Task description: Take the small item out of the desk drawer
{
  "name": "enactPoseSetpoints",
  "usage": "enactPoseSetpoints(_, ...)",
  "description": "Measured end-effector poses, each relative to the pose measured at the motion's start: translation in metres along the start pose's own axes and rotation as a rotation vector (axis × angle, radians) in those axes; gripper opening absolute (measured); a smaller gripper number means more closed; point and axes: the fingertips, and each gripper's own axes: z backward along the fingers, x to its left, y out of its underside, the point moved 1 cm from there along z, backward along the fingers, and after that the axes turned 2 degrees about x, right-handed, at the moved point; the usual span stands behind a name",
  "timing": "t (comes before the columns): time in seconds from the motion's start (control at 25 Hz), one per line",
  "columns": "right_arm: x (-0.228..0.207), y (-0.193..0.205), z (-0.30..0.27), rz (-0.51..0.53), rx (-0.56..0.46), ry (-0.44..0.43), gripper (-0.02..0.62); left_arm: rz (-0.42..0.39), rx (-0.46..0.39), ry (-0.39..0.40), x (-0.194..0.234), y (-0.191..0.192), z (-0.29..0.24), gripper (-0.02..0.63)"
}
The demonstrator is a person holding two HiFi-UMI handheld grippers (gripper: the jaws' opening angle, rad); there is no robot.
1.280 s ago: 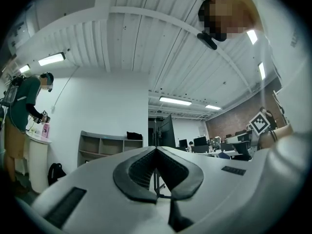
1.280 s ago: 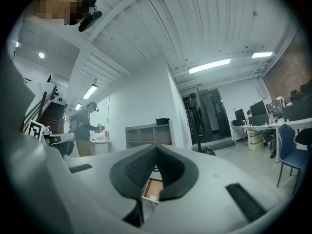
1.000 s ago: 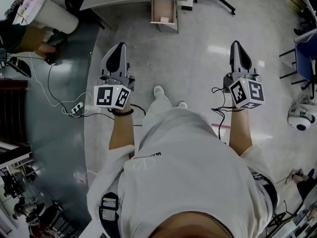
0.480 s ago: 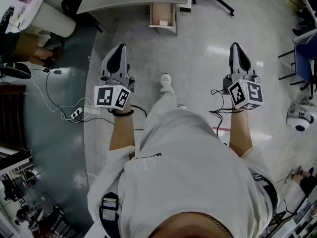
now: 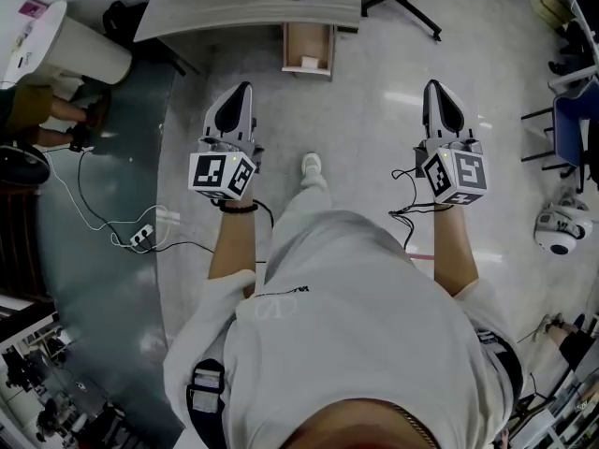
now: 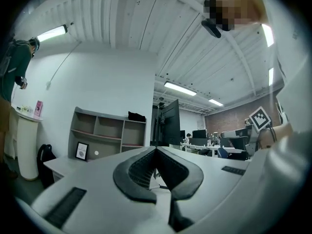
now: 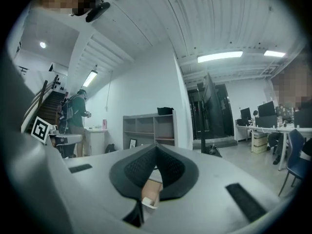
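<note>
The drawer (image 5: pixel 308 37) stands pulled out from under the grey desk's (image 5: pixel 245 9) front edge, above the floor. It is a narrow open-topped box with light wooden walls and a pale bottom. A small white item (image 5: pixel 310 62) lies inside, near the drawer's outer end.

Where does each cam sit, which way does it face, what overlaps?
Head view: on the person's head, facing steeply down at floor, desk and open drawer; shows torso, forearms, left tool, right tool.
Left gripper view: on left tool, level along its shut jaws, toward a shelf unit.
Right gripper view: on right tool, level along shut jaws, same shelf unit.
Shared: the shelf unit; each gripper view also catches the other tool's marker cube.
</note>
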Motion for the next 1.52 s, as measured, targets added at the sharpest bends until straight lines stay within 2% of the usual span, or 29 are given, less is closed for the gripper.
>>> enactPoseSetpoints(0.4,0.006,0.022,-0.148,-0.026,0.073,0.046,0.000,0.048,0.055,0.079,0.094,0.040,-0.116,0.000)
enactPoseSetpoints(0.64,0.012,0.043,-0.204,-0.036,0.135,0.069,-0.001,0.080,0.174,0.138,0.118,0.098,-0.170,0.000)
enactPoseSetpoints(0.96,-0.013,0.056,-0.251,-0.054,0.176,0.087,0.000,0.139,0.247,0.144,0.125,0.131,-0.218,0.000)
enactPoseSetpoints(1.16,-0.033,0.070,-0.283,-0.072,0.198,0.063,0.000,0.167,0.291,0.141,0.120,0.154,-0.256,0.000)
enactPoseSetpoints(1.36,-0.044,0.107,-0.328,-0.083,0.273,0.007,-0.002,0.173,0.342,0.110,0.126,0.180,-0.297,0.001)
enactPoseSetpoints(1.52,-0.050,0.163,-0.361,-0.078,0.374,-0.053,0.000,0.180,0.404,0.101,0.119,0.211,-0.330,0.002)
